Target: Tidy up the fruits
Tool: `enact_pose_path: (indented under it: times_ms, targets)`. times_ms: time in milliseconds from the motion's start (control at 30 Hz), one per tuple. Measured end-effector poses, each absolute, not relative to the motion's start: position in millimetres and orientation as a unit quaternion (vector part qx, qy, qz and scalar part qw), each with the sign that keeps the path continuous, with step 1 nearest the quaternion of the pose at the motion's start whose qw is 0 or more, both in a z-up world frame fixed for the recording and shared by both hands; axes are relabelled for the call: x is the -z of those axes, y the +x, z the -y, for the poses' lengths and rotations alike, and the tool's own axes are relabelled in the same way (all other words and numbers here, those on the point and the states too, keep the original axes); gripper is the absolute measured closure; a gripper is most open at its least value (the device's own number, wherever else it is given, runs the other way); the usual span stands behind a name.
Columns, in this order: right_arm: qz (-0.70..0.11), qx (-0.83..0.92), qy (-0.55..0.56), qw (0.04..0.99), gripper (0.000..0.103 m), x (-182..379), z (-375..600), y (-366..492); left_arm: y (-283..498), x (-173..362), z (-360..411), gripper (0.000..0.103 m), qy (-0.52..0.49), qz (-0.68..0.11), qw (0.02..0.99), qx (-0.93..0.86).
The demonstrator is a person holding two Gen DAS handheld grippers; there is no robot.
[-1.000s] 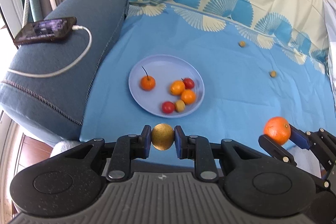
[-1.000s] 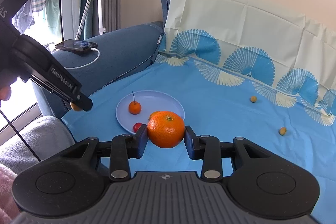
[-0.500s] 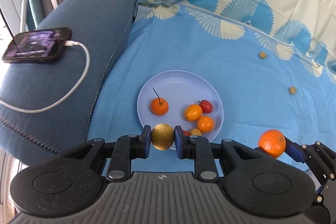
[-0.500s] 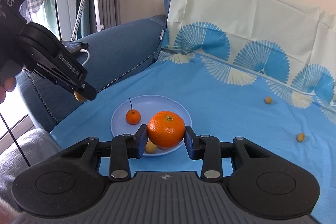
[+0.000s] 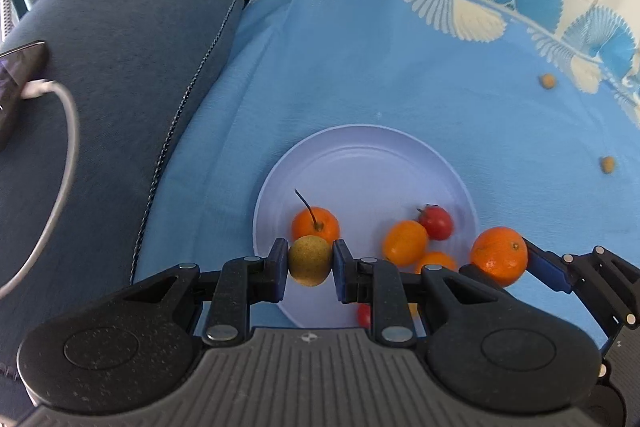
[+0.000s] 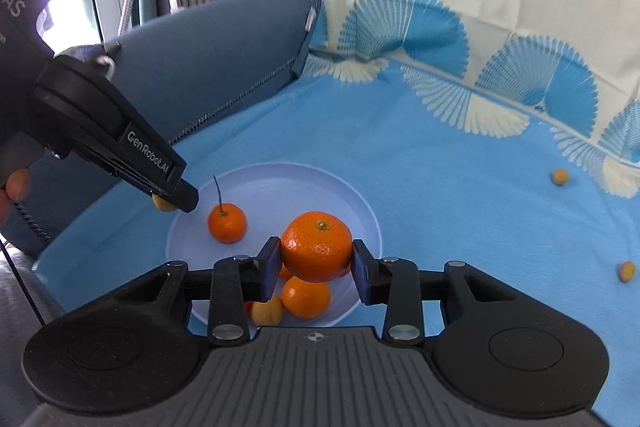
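Observation:
My left gripper (image 5: 310,265) is shut on a small yellow-brown fruit (image 5: 309,259) and holds it above the near left rim of the pale blue plate (image 5: 360,163). My right gripper (image 6: 316,259) is shut on a large orange (image 6: 317,251), held over the plate (image 6: 312,187). The orange also shows in the left wrist view (image 5: 499,255). The plate holds a stemmed orange fruit (image 5: 315,225), a red tomato (image 5: 437,222) and several small orange and yellow fruits. The left gripper shows in the right wrist view (image 6: 172,197).
The plate lies on a blue cloth (image 5: 360,67) over a sofa seat. Two small yellow fruits (image 5: 548,81) (image 5: 607,164) lie loose on the cloth at the right. A phone (image 5: 16,83) with a white cable (image 5: 64,147) rests on the dark blue armrest (image 5: 120,47).
Both grippers have moved forward toward the plate with their fruits held. The plate now lies right under both gripper tips.

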State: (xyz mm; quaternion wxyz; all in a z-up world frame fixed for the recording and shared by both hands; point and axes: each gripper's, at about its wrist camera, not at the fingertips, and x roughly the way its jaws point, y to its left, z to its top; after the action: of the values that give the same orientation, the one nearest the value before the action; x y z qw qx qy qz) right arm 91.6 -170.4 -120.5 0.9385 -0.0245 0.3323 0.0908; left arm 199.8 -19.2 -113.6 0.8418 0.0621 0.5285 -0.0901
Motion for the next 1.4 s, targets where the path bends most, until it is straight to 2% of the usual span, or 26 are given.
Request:
enact_pose_path:
  times_ms: [200,233,300,333,367,467,633,900,1400]
  targets:
    - [-0.351,-0.097,-0.027,0.931,0.064,142,166,120,224,131,19,0.078,0.069,-0.535,0.838,0.087]
    - [-0.351,-0.098,-0.028,0.931,0.064,144,165,124,225,131,19,0.075,0.069,-0.527,0.842,0.094]
    - [-0.348,-0.101,-0.033,0.932,0.064,146,162,129,226,130,22,0.041,0.078,-0.508,0.851,0.103]
    - [-0.346,-0.104,-0.037,0.932,0.062,145,160,132,224,128,22,0.014,0.079,-0.499,0.857,0.101]
    - [-0.343,-0.107,-0.040,0.932,0.053,144,159,132,221,124,21,0.003,0.075,-0.488,0.864,0.099]
    - [-0.329,-0.111,-0.052,0.936,0.026,138,158,123,209,114,17,0.001,0.070,-0.471,0.873,0.106]
    - [-0.340,-0.102,-0.049,0.934,0.015,126,162,93,176,108,7,0.000,0.076,-0.486,0.866,0.090]
    - [-0.346,-0.073,-0.027,0.935,0.009,103,165,29,104,88,-18,0.000,0.056,-0.496,0.865,0.059]
    - [-0.251,-0.059,-0.066,0.964,0.004,54,142,-79,5,50,-31,0.000,0.040,-0.442,0.894,0.055]
